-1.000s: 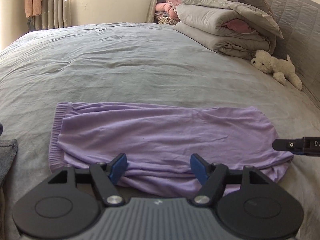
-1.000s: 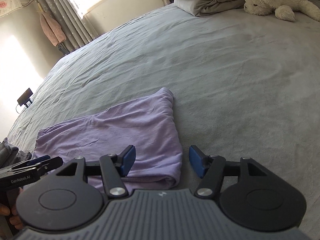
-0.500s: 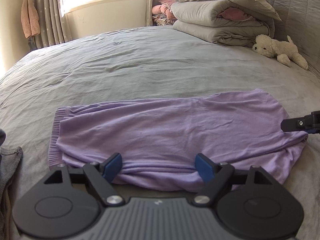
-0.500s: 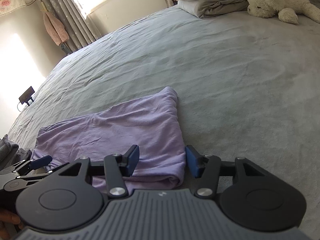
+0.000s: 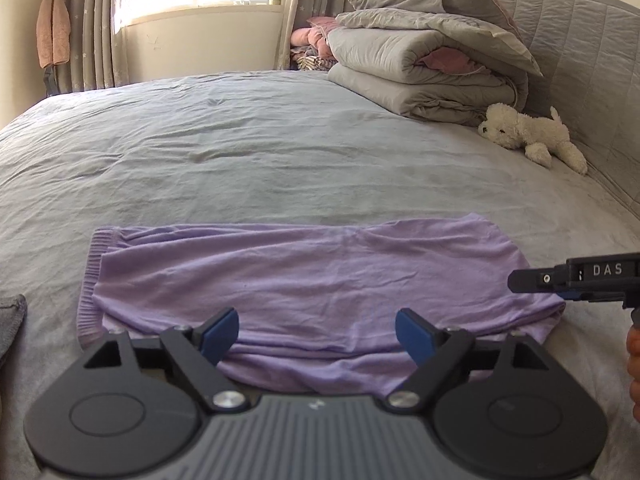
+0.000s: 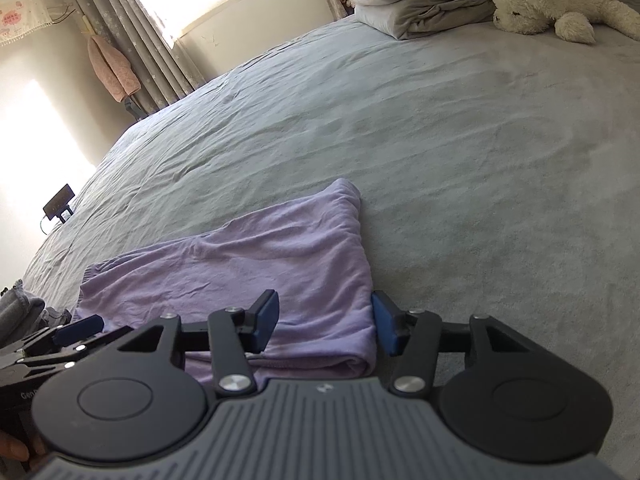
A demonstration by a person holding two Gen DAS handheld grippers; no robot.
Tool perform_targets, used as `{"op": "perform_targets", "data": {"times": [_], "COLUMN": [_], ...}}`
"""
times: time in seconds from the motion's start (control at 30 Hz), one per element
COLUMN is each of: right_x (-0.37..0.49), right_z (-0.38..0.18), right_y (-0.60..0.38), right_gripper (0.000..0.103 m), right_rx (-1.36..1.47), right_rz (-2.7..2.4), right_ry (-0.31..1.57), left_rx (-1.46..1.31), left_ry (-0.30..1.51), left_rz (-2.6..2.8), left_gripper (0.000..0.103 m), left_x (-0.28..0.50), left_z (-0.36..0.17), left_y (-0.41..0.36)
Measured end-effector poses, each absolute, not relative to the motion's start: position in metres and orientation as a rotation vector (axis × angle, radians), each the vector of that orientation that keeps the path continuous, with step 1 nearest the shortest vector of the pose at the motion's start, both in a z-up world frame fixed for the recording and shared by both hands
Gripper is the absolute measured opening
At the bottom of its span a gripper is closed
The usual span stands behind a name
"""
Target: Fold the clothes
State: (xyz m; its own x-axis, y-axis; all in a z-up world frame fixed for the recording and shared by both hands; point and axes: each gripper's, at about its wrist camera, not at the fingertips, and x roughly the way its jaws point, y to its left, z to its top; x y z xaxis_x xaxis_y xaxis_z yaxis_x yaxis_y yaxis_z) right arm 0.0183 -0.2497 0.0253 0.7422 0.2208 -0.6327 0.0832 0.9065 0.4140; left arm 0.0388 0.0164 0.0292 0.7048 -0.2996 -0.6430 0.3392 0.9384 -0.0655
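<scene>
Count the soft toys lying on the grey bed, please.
1. One white plush dog lies on the grey bed sheet, beside the stack of folded grey quilts near the padded grey headboard. Others may be hidden behind the quilts.

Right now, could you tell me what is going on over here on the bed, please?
A person is folding a lilac garment lying flat on the grey bed. The left hand-held gripper hovers at its near edge, jaws opening, gripping nothing. The right hand-held gripper straddles the garment's right end, pads beside the fabric rather than pinching it. A plush dog and folded duvets sit near the headboard.
</scene>
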Motion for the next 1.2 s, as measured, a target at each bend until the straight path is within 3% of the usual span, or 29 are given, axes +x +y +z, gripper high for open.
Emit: {"op": "perform_targets", "data": {"times": [0.27,0.37,0.77,1.1,1.17,1.2], "right_x": [0.019,0.019,0.018,0.015,0.015,0.015], "right_z": [0.025,0.026,0.024,0.027,0.027,0.027], "right_y": [-0.241,-0.242,-0.233,-0.237,-0.236,-0.236], "right_gripper": [0.048,0.038,0.044,0.044,0.038,0.030], "right_rx": [0.357,0.330,0.308,0.479,0.472,0.459], "right_rz": [0.057,0.039,0.030,0.089,0.082,0.072], "right_ry": [0.744,0.743,0.729,0.743,0.747,0.751], "left_rx": [0.117,0.113,0.115,0.127,0.128,0.129], "left_ry": [0.730,0.735,0.742,0.738,0.737,0.737], "left_rz": [-0.315,-0.305,-0.297,-0.292,-0.291,-0.291], "left_gripper": [0.089,0.090,0.090,0.091,0.091,0.091], "left_x": [0.037,0.037,0.037,0.037,0.037,0.037], "left_z": [0.015,0.015,0.015,0.014,0.014,0.014], "left_y": [0.006,0.005,0.004,0.003,0.002,0.002]}}
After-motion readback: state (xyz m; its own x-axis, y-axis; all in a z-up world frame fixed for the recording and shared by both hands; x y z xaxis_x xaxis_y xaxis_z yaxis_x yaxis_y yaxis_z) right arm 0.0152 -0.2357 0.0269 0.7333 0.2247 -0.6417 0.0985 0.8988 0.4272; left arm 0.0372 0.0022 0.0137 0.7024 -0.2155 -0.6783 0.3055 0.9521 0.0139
